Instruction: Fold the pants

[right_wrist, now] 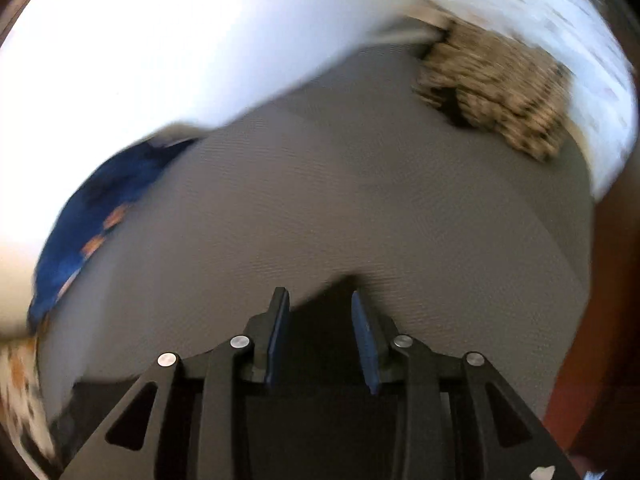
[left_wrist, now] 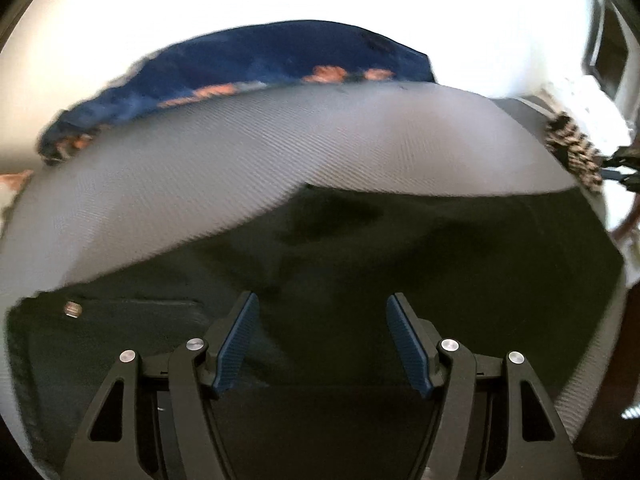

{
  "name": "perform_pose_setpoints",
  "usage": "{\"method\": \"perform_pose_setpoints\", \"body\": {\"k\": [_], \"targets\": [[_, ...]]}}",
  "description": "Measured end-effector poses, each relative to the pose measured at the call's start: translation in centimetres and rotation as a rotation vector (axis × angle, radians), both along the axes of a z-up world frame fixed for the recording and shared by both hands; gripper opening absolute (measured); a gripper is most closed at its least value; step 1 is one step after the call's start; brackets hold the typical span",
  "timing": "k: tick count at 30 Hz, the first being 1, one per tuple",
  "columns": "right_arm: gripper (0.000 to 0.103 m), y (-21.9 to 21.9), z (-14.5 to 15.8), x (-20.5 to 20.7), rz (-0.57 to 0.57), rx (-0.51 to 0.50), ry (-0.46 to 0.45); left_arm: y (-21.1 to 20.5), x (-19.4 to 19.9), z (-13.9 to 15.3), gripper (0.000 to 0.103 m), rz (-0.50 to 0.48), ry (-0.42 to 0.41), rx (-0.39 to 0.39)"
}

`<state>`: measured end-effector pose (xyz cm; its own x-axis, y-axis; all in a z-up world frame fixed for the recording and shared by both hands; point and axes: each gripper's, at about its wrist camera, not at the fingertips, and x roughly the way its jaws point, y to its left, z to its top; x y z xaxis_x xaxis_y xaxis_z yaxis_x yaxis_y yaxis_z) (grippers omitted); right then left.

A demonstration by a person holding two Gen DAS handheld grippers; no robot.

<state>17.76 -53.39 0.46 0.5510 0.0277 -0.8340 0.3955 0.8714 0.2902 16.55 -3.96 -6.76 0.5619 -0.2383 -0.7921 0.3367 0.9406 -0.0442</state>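
Pants: dark, soft-fabric pants (left_wrist: pixel 360 260) lie spread on the grey ribbed-weave bench (left_wrist: pixel 240 168), button end near the left side.
Left gripper (left_wrist: pixel 322 344): fingers wide apart, nothing between them, hovering over the dark cloth.
Right gripper (right_wrist: pixel 320 340): fingers narrowly parted, not pinching anything; a pants edge (right_wrist: pixel 332 292) lies under them.
Progress: looks mid-fold at best, edges uneven, more folding left.
Clutter: blue patterned cloth (left_wrist: pixel 260 60) and speckled tan fabric (right_wrist: pixel 496 92) sit beyond.

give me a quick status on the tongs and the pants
Left tongs open, nothing between them. Right tongs part open, empty. Dark pants flat on grey mat. Blue garment and patterned cloth at the mat's edges, clear of pants.
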Motion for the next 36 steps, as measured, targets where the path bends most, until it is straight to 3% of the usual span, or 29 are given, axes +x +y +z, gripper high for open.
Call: {"method": "perform_pose_setpoints", "body": {"k": [6,10,14,19,24,25,26,36], "targets": [[0.040,15.5,-1.0,6.5,0.474,0.161,0.039,3.9,0.8,1.8,0.067,0.088,-0.047,0.037],[0.040,24.7,-3.0,9.8,0.690,0.221,0.091,6.0,0.6,1.8,0.067,0.167,-0.090,0.147],[0.040,31.6,-4.7,12.4,0.830,0.213,0.146,8.2,0.8,1.5,0.067,0.219,-0.062,0.119],[0.040,36.2,-7.0,14.6,0.897,0.186,0.206,9.4,0.7,0.9,0.067,0.219,-0.060,0.093],[0.040,38.5,-8.5,15.3,0.945,0.260,0.259,9.7,0.8,0.5,0.069,0.199,-0.068,0.076],[0.036,38.6,-8.4,15.4,0.951,0.262,0.251,9.7,0.8,0.4,0.069,0.197,-0.068,0.072],[0.014,38.7,-8.2,15.4,0.949,0.275,0.230,9.7,0.9,0.3,0.069,0.197,-0.068,0.067],[0.009,39.2,-9.3,16.1,0.840,0.212,0.177,10.3,1.0,-0.1,0.070,0.182,-0.071,0.025]]}}
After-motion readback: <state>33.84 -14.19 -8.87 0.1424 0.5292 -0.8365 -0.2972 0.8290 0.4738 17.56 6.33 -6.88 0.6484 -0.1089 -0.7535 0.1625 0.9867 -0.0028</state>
